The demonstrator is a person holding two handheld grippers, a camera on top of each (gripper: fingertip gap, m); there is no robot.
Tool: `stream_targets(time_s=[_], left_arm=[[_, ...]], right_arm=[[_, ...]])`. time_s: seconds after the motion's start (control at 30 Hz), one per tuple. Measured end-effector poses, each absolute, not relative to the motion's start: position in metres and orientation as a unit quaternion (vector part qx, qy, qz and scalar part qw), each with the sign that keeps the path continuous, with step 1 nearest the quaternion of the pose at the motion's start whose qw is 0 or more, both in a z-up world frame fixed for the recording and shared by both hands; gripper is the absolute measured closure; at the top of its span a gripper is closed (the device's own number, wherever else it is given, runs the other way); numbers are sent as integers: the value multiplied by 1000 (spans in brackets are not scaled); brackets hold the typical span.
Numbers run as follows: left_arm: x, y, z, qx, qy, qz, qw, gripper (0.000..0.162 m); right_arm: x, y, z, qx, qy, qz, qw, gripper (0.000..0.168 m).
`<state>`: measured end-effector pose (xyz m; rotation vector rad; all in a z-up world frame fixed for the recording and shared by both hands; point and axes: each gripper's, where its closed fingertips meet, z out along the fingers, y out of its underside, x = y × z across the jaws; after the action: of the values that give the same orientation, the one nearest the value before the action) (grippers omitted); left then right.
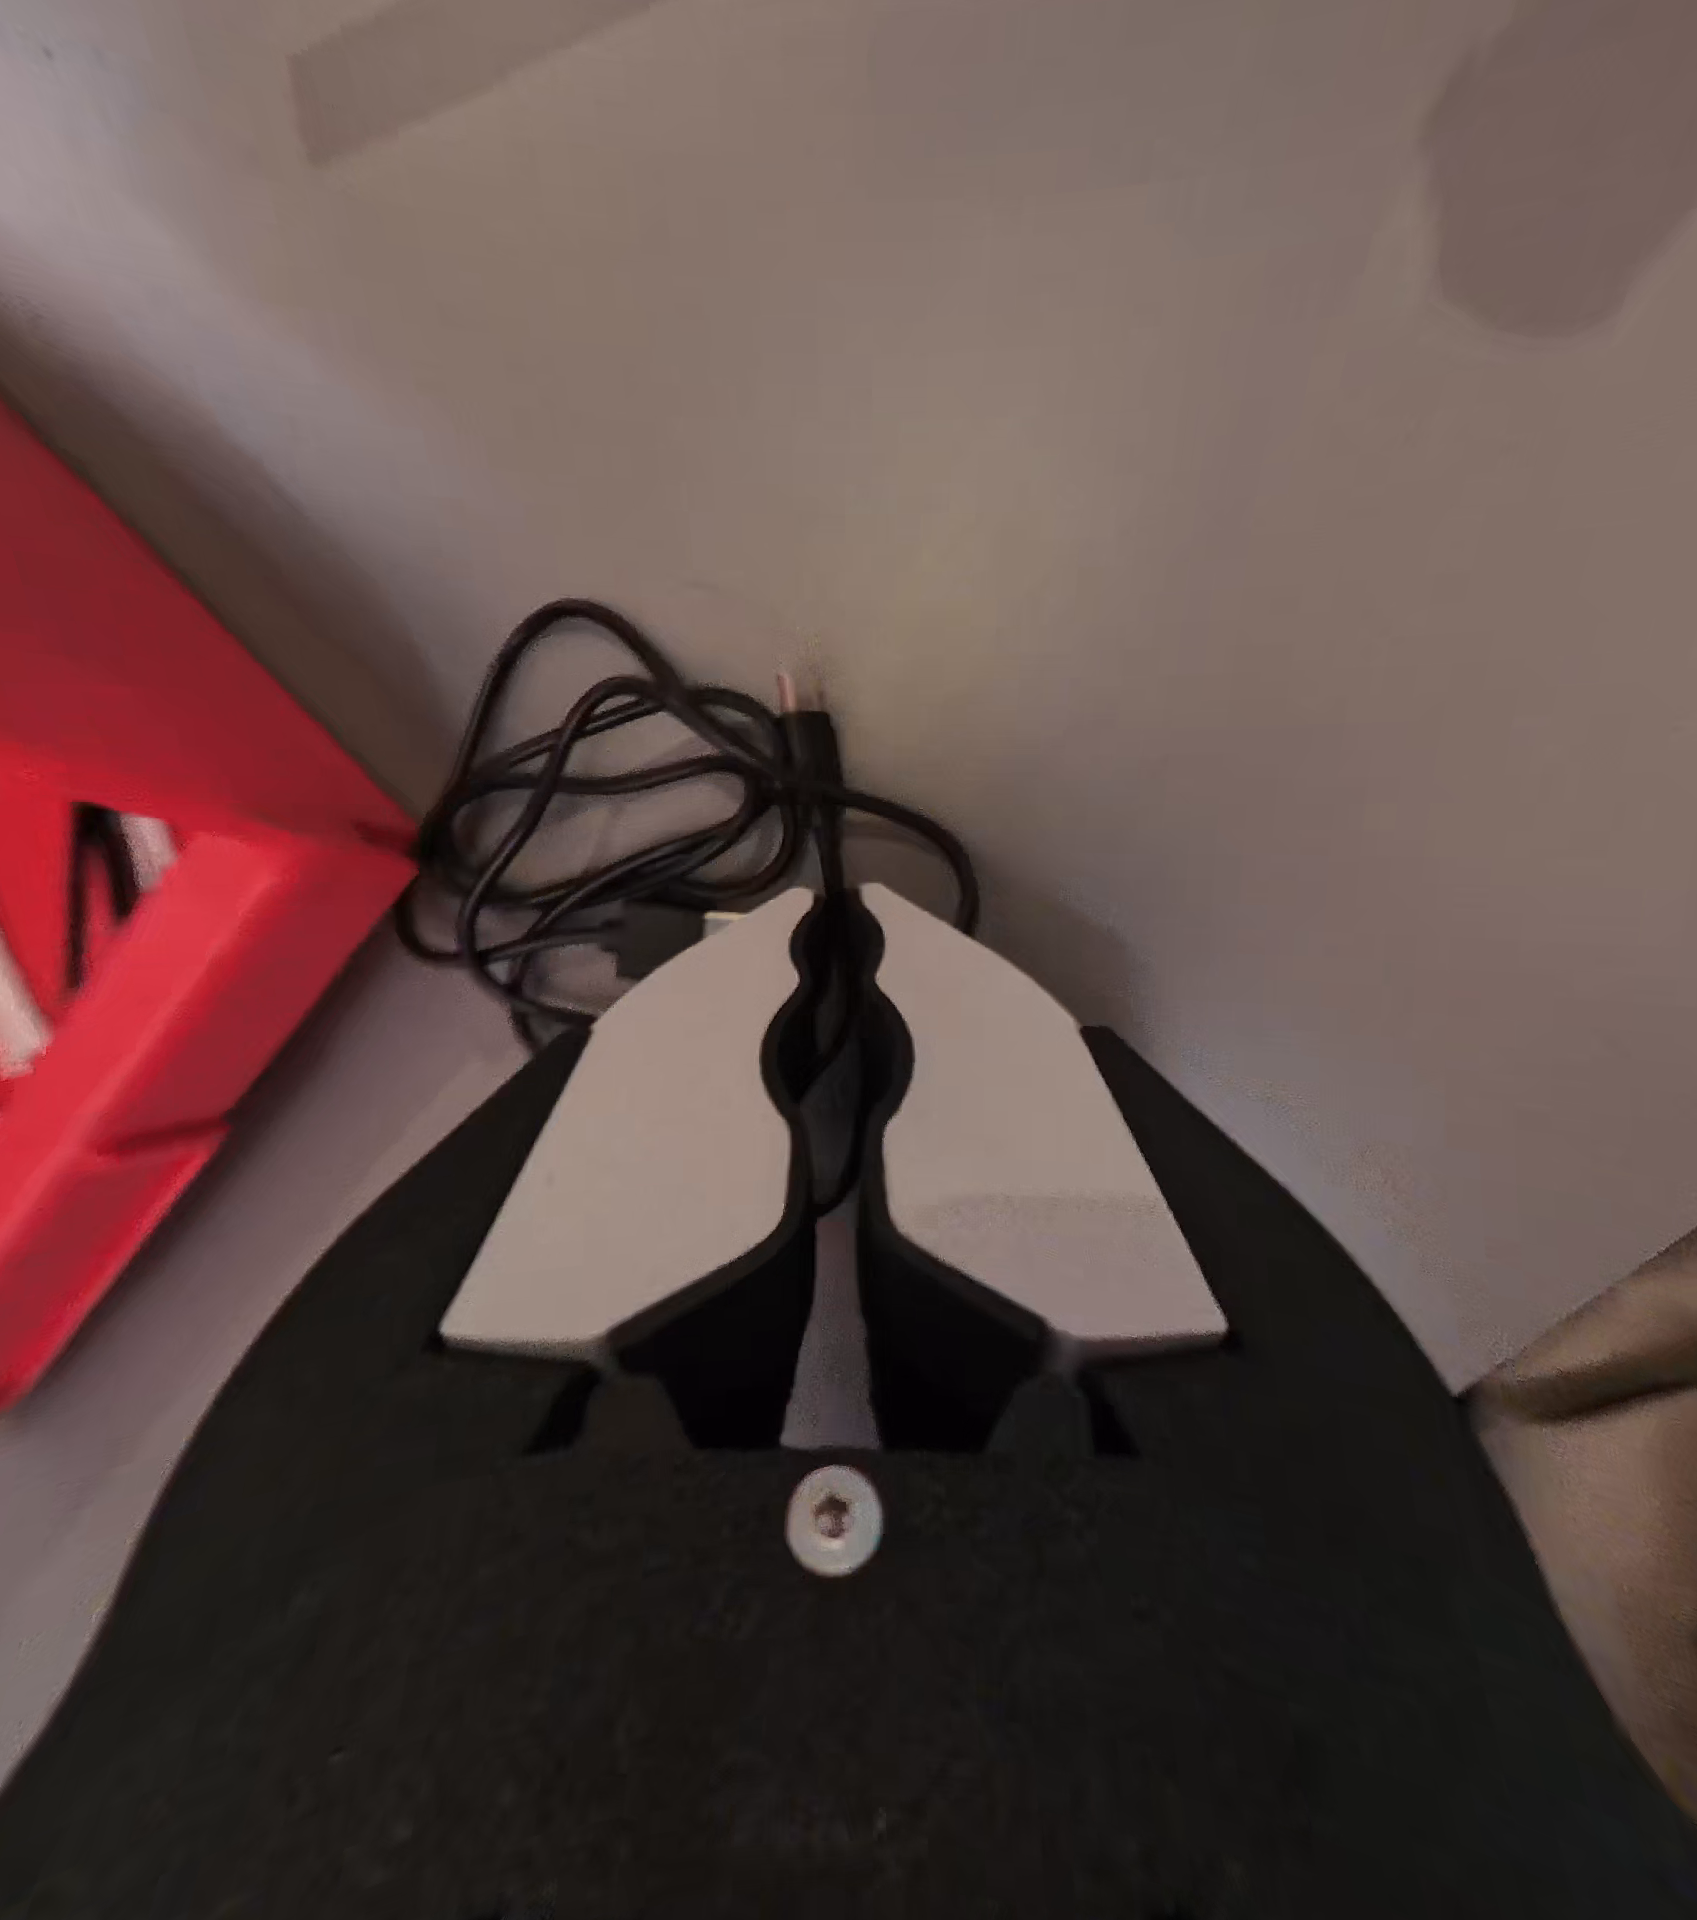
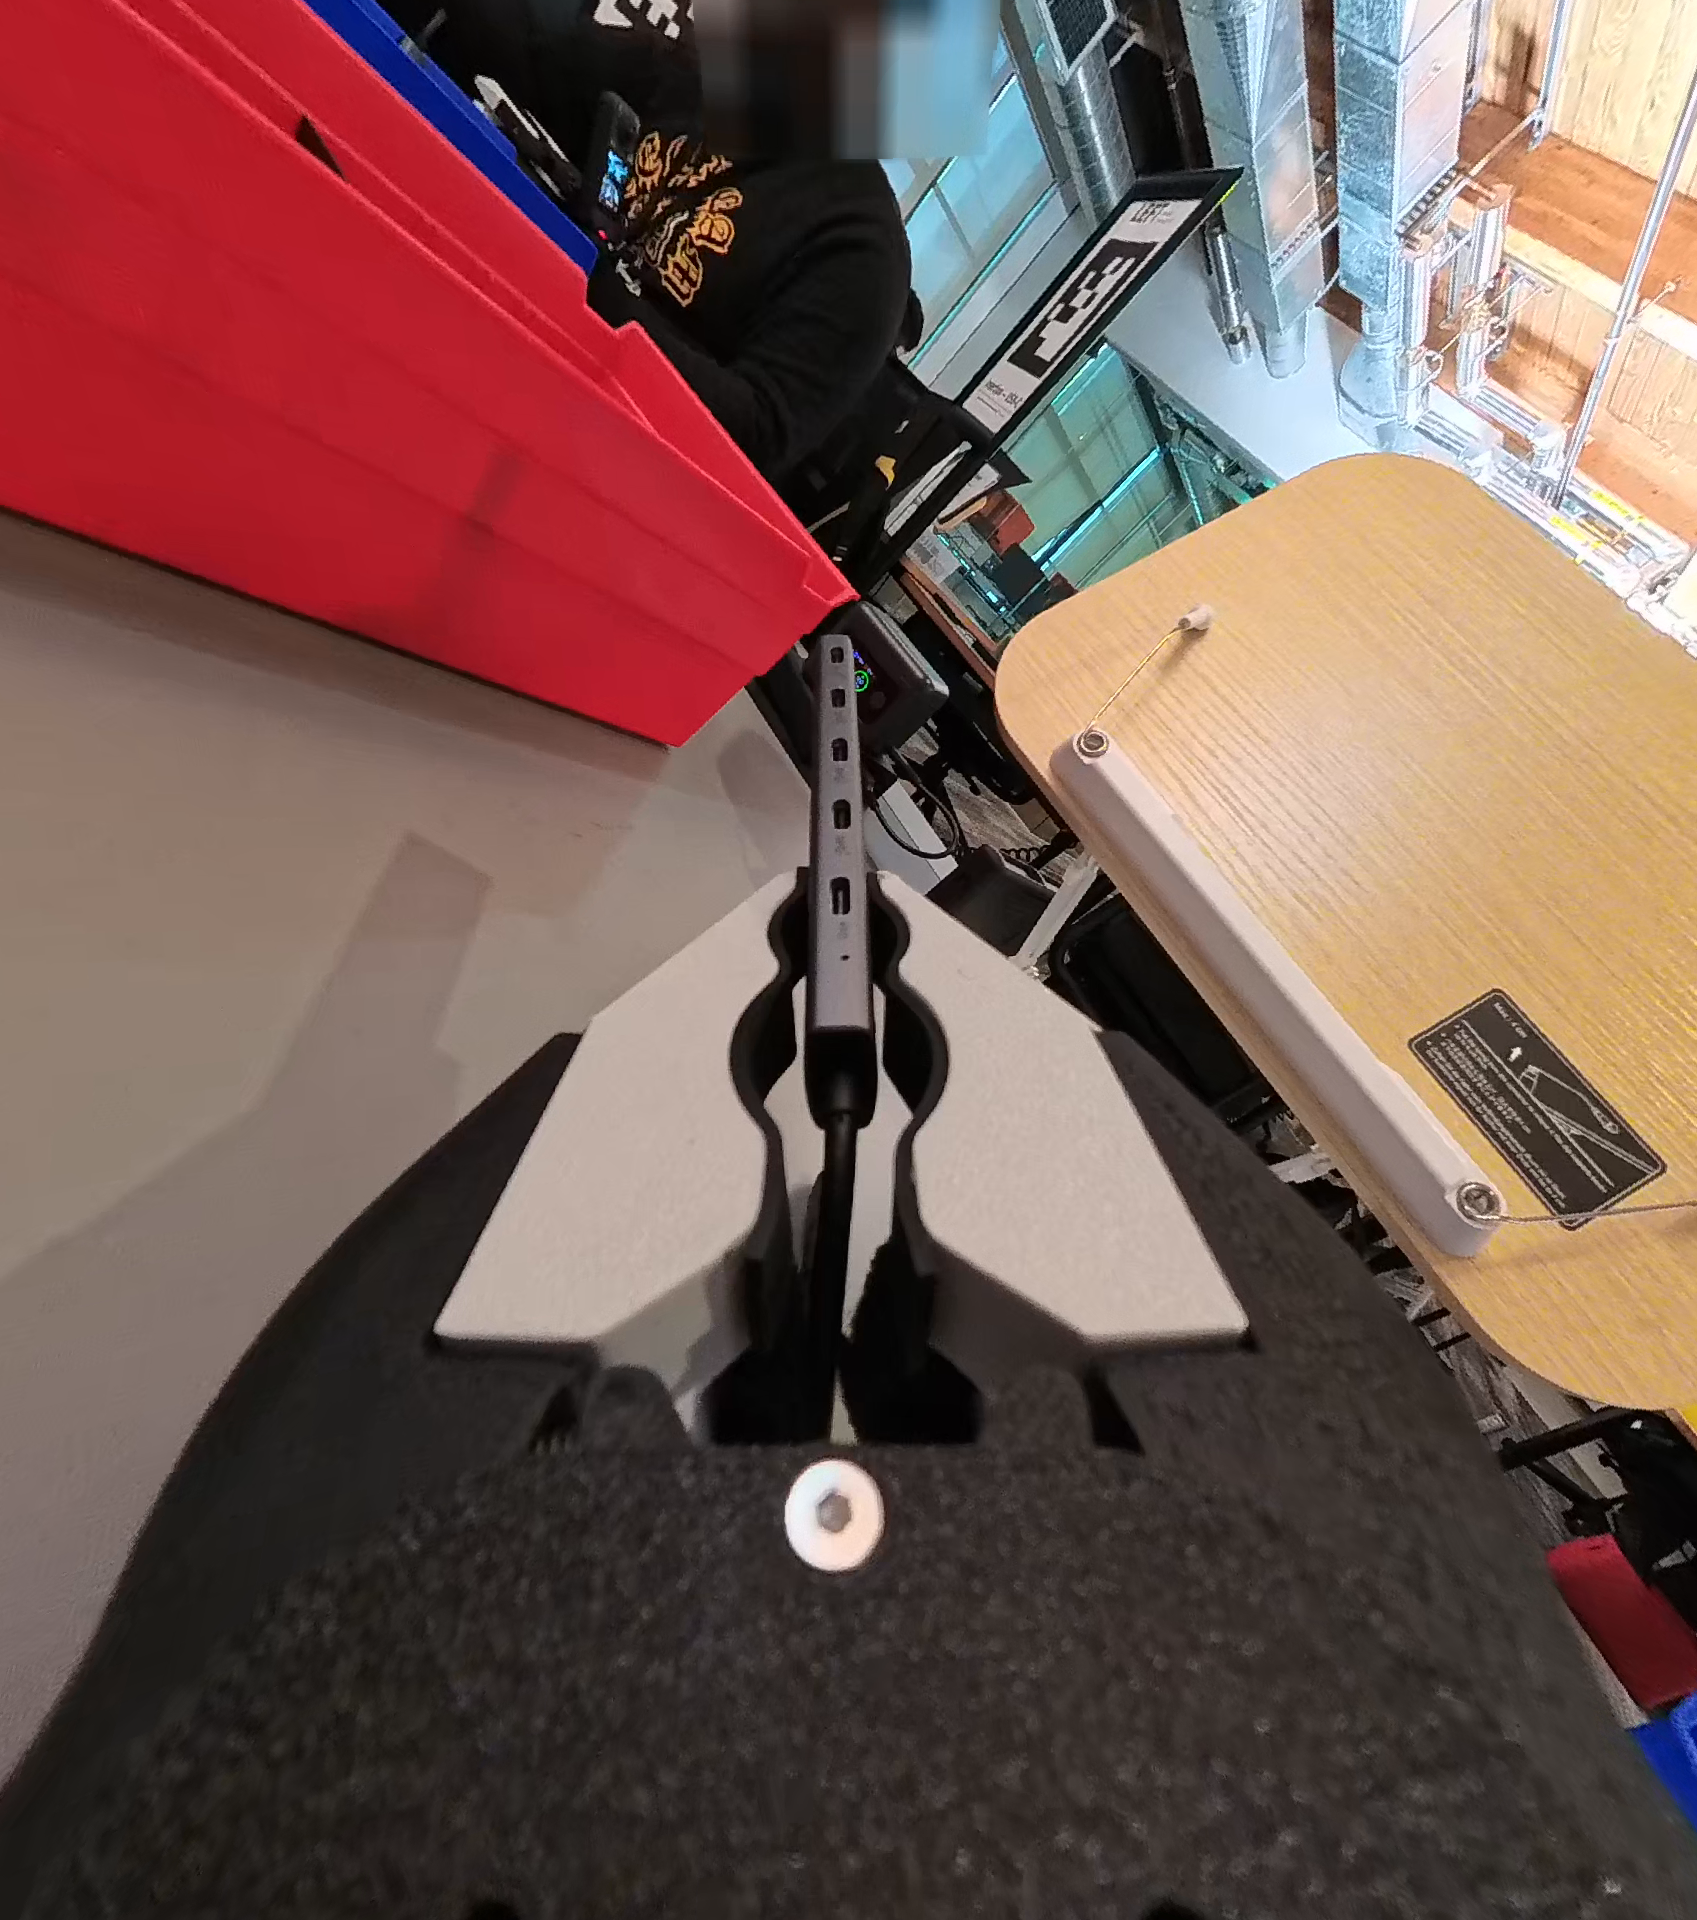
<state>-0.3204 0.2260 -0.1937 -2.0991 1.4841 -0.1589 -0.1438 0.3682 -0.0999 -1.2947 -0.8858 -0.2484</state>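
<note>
Fingers of the left gripper [image 1: 836, 914] are pinching together on a thin black cable [image 1: 615, 810], which is running up between them to a small connector end pointing away; the rest of the cable is lying in a loose tangle on the pale grey table [image 1: 1239, 623], just beside the corner of a red bin [image 1: 96, 831]. Inside that bin, pale and dark shapes are showing, too blurred to name. Over in the right wrist view, the right gripper [image 2: 839, 914] is clamping a slim grey hub [image 2: 839, 790] with a row of ports along its edge, its black lead trailing back between the fingers. A red bin [image 2: 304, 364] is sitting to its left, and a wooden board [image 2: 1446, 831] is standing off to its right.
</note>
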Motion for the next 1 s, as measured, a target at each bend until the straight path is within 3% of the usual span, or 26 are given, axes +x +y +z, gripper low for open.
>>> stream_targets(time_s=[0.03, 0.27, 0.43, 0.53, 0.67, 0.83, 0.93, 1.0], left_arm=[[-327, 228, -189, -769, 573, -25, 281, 161], [-378, 244, -123, -691, 647, 189, 261, 161], [-390, 271, -79, -614, 638, 330, 327, 161], [-350, 249, -69, -630, 639, 189, 399, 161], [-314, 237, -73, -696, 598, -2, 398, 161], [-293, 250, -79, -731, 536, -144, 398, 161], [-291, 256, -80, -747, 492, -216, 391, 161], [-289, 255, -77, -750, 470, -265, 383, 161]], right_arm=[[-144, 368, -100, -581, -398, -111, 701, 160], [-145, 368, -101, -580, -403, -114, 699, 160], [-145, 368, -102, -580, -404, -117, 698, 160], [-146, 365, -96, -573, -398, -109, 708, 160], [-176, 317, -57, -499, -407, 29, 765, 161], [-208, 279, -44, -504, -432, 171, 728, 161], [-207, 281, -48, -505, -435, 157, 729, 161], [-203, 294, -60, -511, -451, 64, 729, 160]])
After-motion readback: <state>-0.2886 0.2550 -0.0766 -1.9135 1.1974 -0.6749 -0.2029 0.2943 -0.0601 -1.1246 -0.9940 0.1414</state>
